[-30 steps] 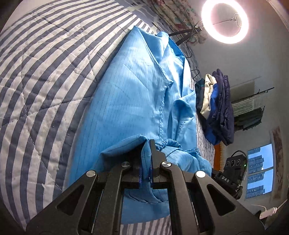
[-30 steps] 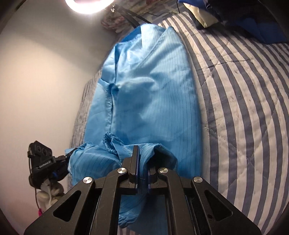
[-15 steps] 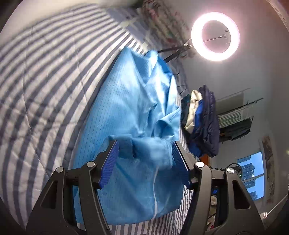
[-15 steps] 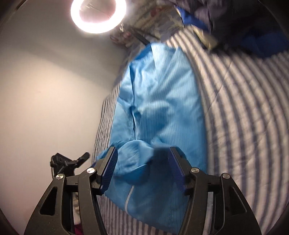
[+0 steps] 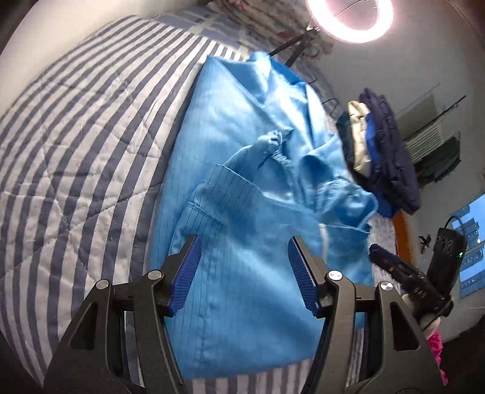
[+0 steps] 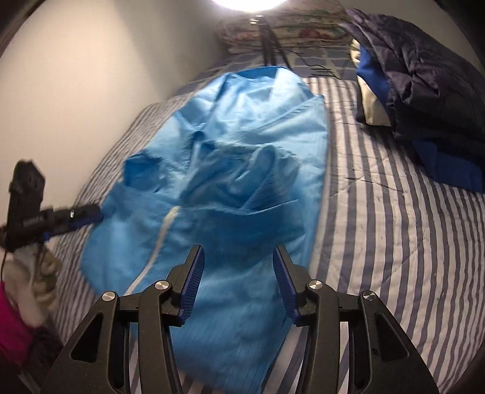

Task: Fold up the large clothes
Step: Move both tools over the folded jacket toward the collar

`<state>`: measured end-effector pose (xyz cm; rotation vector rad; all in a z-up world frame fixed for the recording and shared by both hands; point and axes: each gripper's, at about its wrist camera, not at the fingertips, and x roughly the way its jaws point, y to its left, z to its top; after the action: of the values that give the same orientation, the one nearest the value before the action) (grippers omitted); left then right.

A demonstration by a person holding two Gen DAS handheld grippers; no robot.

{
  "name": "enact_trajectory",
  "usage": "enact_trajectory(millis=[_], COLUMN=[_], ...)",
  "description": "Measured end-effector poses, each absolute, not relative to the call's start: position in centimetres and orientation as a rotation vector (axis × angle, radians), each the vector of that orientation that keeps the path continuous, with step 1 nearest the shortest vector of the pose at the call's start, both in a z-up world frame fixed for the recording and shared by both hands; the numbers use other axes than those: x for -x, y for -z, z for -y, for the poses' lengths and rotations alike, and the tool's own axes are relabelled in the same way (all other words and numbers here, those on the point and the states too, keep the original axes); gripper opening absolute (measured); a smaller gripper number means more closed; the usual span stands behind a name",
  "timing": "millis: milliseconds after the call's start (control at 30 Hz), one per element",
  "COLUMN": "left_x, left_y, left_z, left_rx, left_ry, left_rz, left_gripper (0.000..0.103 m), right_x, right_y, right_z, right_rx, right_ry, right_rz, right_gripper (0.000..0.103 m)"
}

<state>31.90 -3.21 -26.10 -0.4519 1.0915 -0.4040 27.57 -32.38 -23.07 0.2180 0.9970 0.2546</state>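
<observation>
A large light-blue garment (image 5: 242, 188) lies along the striped quilt, its near part folded over onto the body with a cuff (image 5: 269, 141) on top. It also shows in the right wrist view (image 6: 230, 169). My left gripper (image 5: 244, 272) is open and empty, hovering above the garment's near end. My right gripper (image 6: 238, 278) is open and empty, above the same near end. The right gripper's tip shows in the left wrist view (image 5: 391, 263); the left gripper's tip shows in the right wrist view (image 6: 81, 216) at the garment's edge.
A blue-and-white striped quilt (image 5: 75, 151) covers the bed. A pile of dark navy, blue and cream clothes (image 6: 418, 85) sits at the far right of the bed. A ring light on a stand (image 5: 348, 18) and a floral pillow (image 6: 288, 27) are at the head.
Both grippers were shut on blue fabric a second ago. They have opened, let the fabric drop onto the garment, and pulled back from it.
</observation>
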Motion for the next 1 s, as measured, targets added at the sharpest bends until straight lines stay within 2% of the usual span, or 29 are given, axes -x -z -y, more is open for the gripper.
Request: enact_trajectory(millis=[167, 300, 400, 667, 867, 1000], left_x=[-32.7, -32.4, -32.4, -36.1, -41.9, -46.8], left_y=[27.9, 27.7, 26.5, 21.1, 19.8, 20.7], left_z=[3.0, 3.3, 3.4, 3.8, 4.2, 3.4], left_rx=[0.422, 0.383, 0.393, 0.327, 0.292, 0.339], left_ry=[0.346, 0.349, 0.354, 0.41, 0.417, 0.394], left_rz=[-1.096, -1.097, -1.09, -0.982, -0.944, -0.943], left_gripper=[0.057, 0.057, 0.057, 0.057, 0.057, 0.057], right_x=[-29.2, -30.3, -30.2, -31.0, -34.4, -37.4], right_y=[24.7, 26.9, 25.3, 18.4, 18.3, 18.0], right_z=[32.3, 31.2, 31.0, 32.7, 32.9, 33.2], right_rx=[-0.207, -0.136, -0.126, -0.14, -0.117, -0.207], right_ry=[-0.23, -0.232, -0.246, -0.225, -0.283, -0.383], right_rz=[-1.002, -1.087, -1.073, -0.843, -0.887, -0.9], right_gripper=[0.046, 0.045, 0.045, 0.046, 0.046, 0.046])
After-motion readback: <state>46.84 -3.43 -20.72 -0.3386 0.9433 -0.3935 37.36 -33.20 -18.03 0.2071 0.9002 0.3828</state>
